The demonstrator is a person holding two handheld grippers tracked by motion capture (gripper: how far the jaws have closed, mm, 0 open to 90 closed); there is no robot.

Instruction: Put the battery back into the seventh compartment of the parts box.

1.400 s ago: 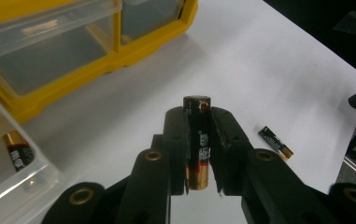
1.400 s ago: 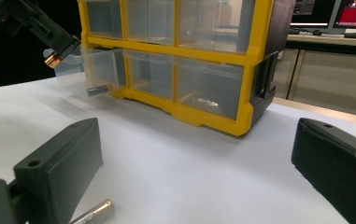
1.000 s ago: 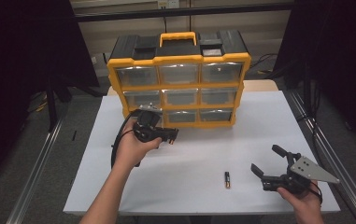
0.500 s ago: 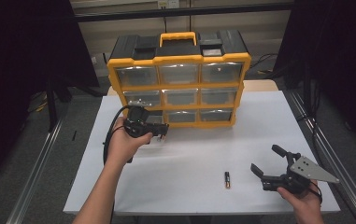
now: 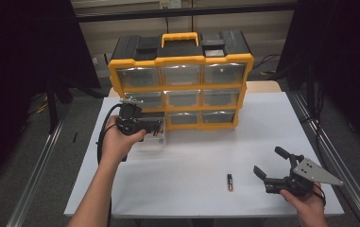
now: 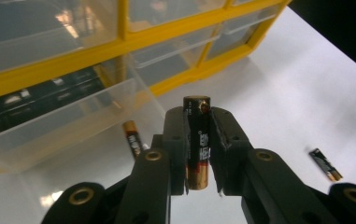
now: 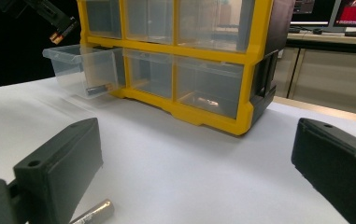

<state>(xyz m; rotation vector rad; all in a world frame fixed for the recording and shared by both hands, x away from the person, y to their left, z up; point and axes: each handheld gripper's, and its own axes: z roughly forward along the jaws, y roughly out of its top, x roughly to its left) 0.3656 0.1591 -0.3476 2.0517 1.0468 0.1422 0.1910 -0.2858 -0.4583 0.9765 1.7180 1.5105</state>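
My left gripper [image 5: 157, 127] is shut on a black and gold battery [image 6: 197, 158], held upright between its pads [image 6: 176, 135]. It hovers just above a clear drawer [image 5: 152, 143] pulled out of the bottom left slot of the yellow organiser [image 5: 182, 59]. A second battery [image 6: 132, 139] lies inside that drawer [image 7: 80, 67]. My right gripper [image 5: 268, 166] rests near the table's front right, open and holding nothing. A third battery [image 5: 230, 181] lies on the white table just left of it, beside one jaw [image 7: 94, 213].
The organiser has several clear drawers and a black top with a yellow handle [image 5: 180, 38]; it stands at the back of the white table [image 5: 187, 161]. Metal rails run along both sides of the table.
My left gripper has carried its battery a little leftward and up, closer to the pulled-out drawer. The right gripper has stayed where it was.
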